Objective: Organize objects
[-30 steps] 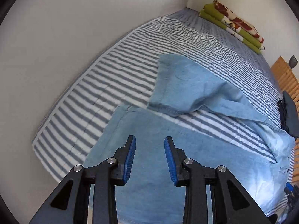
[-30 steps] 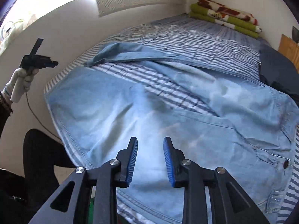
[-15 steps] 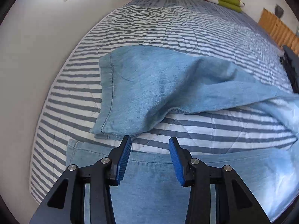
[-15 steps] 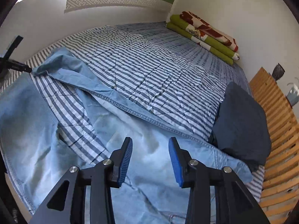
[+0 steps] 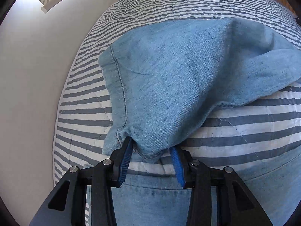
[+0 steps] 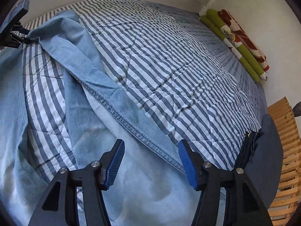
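A pair of light blue jeans (image 6: 116,105) lies spread on a bed with a blue-and-white striped quilt (image 6: 169,60). In the left wrist view one leg end (image 5: 178,79) lies folded over the quilt, and its hem corner sits between the open jaws of my left gripper (image 5: 150,148). The other leg (image 5: 150,197) lies under that gripper. My right gripper (image 6: 151,150) is open and empty, hovering over the jeans' side seam near the waist. The left gripper also shows at the far left of the right wrist view (image 6: 13,33), at the leg's hem.
A folded green, white and red blanket (image 6: 237,41) lies along the wall at the bed's far end. A dark folded garment (image 6: 267,150) sits at the bed's right edge beside a wooden slatted frame (image 6: 286,150). White wall (image 5: 28,75) runs along the bed's left.
My left gripper has moved forward to the folded leg's hem corner, which now sits between its jaws. My right gripper has opened wider and swung right toward the side seam.
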